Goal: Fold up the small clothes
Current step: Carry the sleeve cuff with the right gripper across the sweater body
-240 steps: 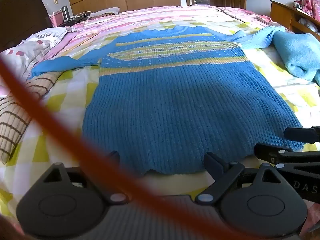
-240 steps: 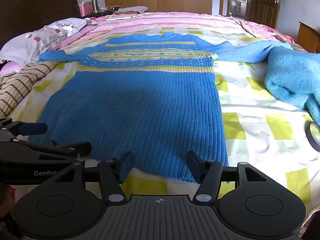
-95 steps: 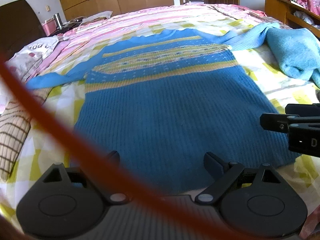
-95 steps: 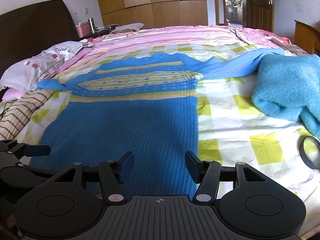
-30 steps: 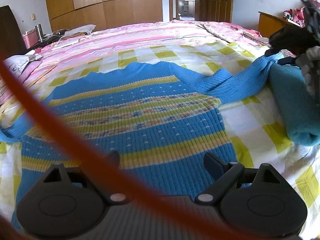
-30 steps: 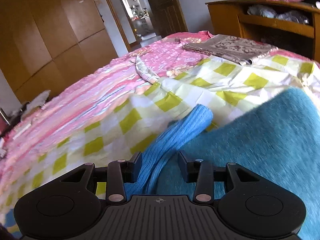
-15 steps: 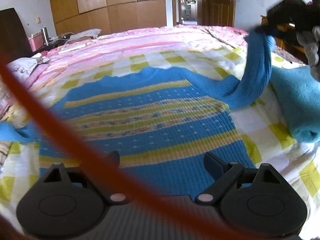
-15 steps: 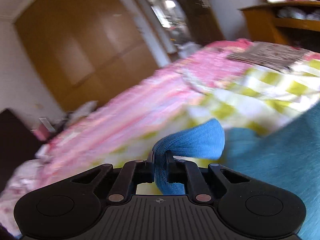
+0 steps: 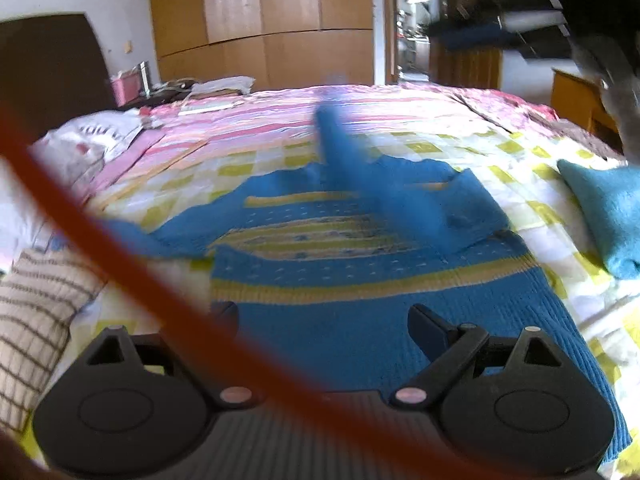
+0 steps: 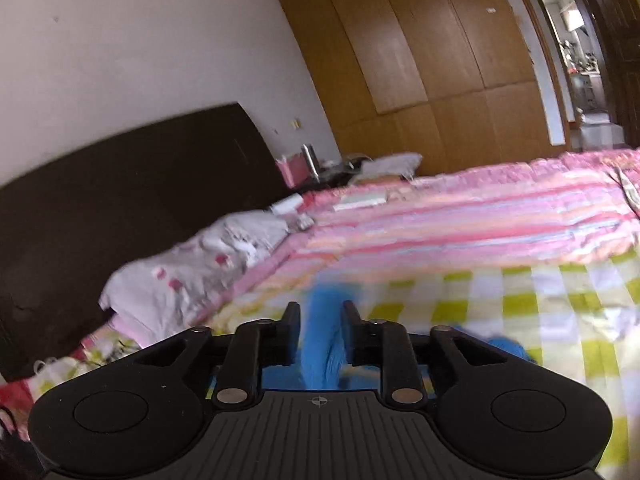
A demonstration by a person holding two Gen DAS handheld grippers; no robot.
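Observation:
A blue knitted sweater point(image 9: 360, 280) with yellow stripes lies flat on the checked bedspread point(image 9: 520, 184). Its right sleeve point(image 9: 344, 152) is blurred in the air above the chest and slants down to the right shoulder. In the right wrist view that sleeve point(image 10: 322, 340) runs between the fingers of my right gripper point(image 10: 320, 312). The jaws are opening, and thin gaps show beside the cloth. My left gripper point(image 9: 320, 316) is open low over the sweater's body, nothing between its fingers. The left sleeve point(image 9: 160, 236) lies stretched out to the left.
A teal blanket point(image 9: 604, 216) is bunched at the right edge of the bed. A striped pillow point(image 9: 36, 300) and a white pillow point(image 10: 192, 276) lie to the left by the dark headboard point(image 10: 120, 184). An orange cable point(image 9: 120, 248) crosses the left wrist view.
My right gripper swung left and up with the sleeve, from beside the teal blanket to over the sweater's chest, and its tight grip has loosened. The left gripper drew back, showing more of the sweater.

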